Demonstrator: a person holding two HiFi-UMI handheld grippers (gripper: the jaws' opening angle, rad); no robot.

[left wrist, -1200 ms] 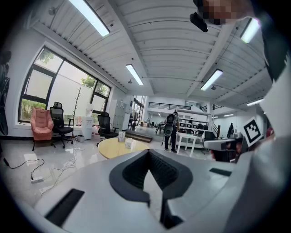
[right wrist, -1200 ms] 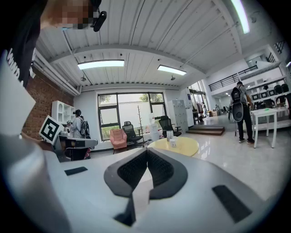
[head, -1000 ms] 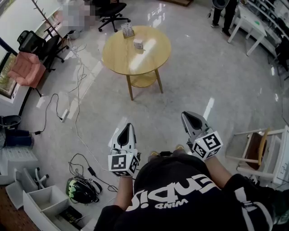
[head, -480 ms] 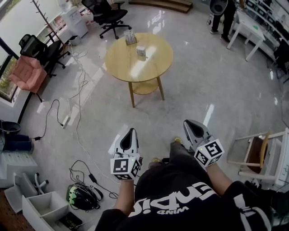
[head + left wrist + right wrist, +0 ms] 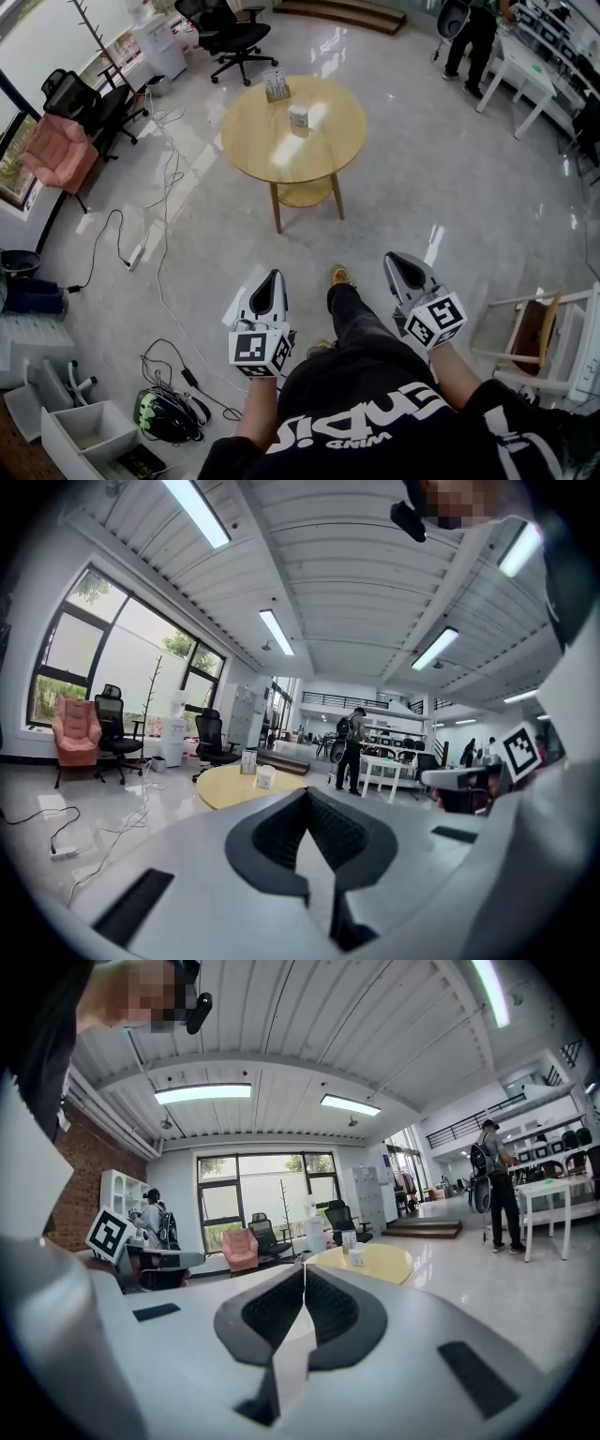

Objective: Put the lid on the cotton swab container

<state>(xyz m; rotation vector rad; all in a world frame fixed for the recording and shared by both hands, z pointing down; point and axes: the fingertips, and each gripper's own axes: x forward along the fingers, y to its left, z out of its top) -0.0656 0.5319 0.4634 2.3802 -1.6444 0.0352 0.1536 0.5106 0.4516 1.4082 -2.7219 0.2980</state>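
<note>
One glossy pale floor (image 5: 450, 187), one round wooden table (image 5: 281, 150) on it, a bit nearer in the head view than a second ago, and a leg (image 5: 361, 319) has stepped out between the two grippers. The left gripper (image 5: 273, 277) and right gripper (image 5: 398, 262) are both pinched together, empty, white shells with dark ribbed pads (image 5: 328, 1307). Two small things on the table: white round swab container (image 5: 299, 117) near the middle, boxy holder (image 5: 275, 86) at the far edge
</note>
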